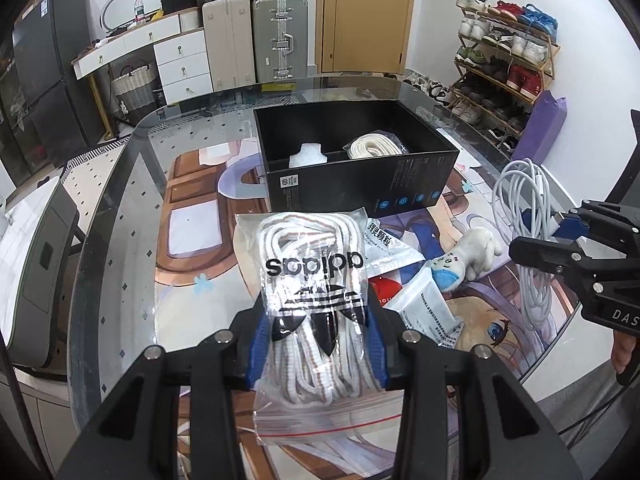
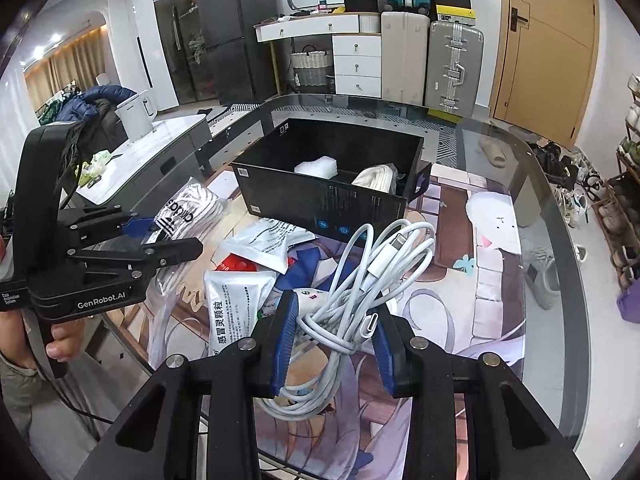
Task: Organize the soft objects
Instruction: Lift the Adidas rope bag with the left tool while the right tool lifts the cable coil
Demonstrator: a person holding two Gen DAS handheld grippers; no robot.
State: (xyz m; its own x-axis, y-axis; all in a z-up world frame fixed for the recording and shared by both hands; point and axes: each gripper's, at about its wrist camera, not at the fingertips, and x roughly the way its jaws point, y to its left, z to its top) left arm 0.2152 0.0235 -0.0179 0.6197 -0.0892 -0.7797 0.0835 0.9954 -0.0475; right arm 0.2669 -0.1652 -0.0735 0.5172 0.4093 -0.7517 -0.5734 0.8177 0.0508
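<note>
Glass table (image 1: 120, 208), black box (image 1: 360, 184), shoe rack (image 1: 508, 52)

A clear zip bag of white laces (image 1: 316, 300), printed with a black trefoil logo, is pinched between blue pads and held above the near edge of the glass table (image 1: 120, 208). A loose coil of white charging cable (image 2: 360, 292) is likewise clamped and lifted near the table's right edge, its plugs showing on top. An open black box (image 1: 360, 188) sits toward the table's far edge; inside lie a piece of white foam (image 1: 306, 155) on the left and a rolled cream strap (image 1: 374, 146) on the right. Before the box, flat on the table, lie white medicine sachets (image 2: 236, 304) and a small white and blue plush toy (image 1: 466, 258).
</note>
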